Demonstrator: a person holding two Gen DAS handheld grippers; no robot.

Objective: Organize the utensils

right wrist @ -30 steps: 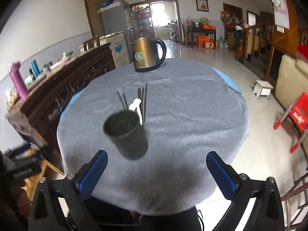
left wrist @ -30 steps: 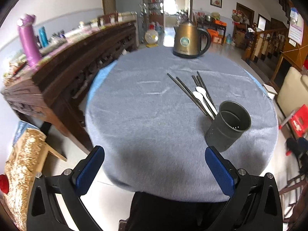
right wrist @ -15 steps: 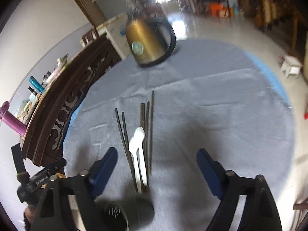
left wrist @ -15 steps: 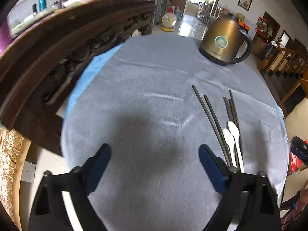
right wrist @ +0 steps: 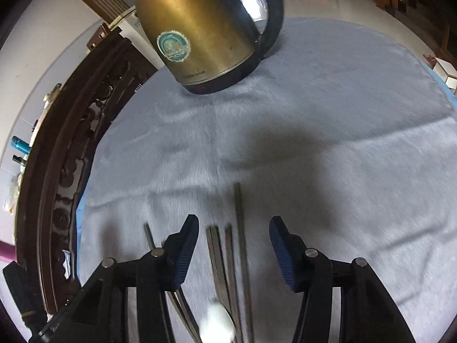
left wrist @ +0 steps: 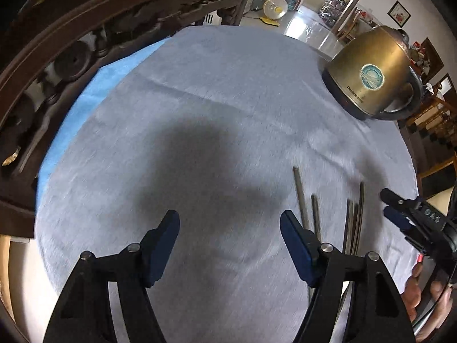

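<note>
ahead of my jaws and off to the right stands a brass-coloured electric kettle (left wrist: pixel 371 74) on its dark base, upright, round label facing me, black handle turned away. it sits on a grey tablecloth (left wrist: pixel 217 108) that runs under the jaws. a blue underlayer (left wrist: pixel 97 85) shows at the cloth's left edge, and beyond that, left of my jaws, a carved dark wooden sideboard (left wrist: pixel 71 37).

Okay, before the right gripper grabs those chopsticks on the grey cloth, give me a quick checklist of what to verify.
1. Chopsticks lie between the right gripper fingers: ok.
2. Jaws closing, pads not yet touching: ok.
3. White spoon lies among the sticks, may get caught: not ok.
4. Left gripper over bare cloth, holding nothing: ok.
5. Kettle stands well beyond the sticks: ok.
6. Utensil cup position: cannot tell, out of view.
</note>
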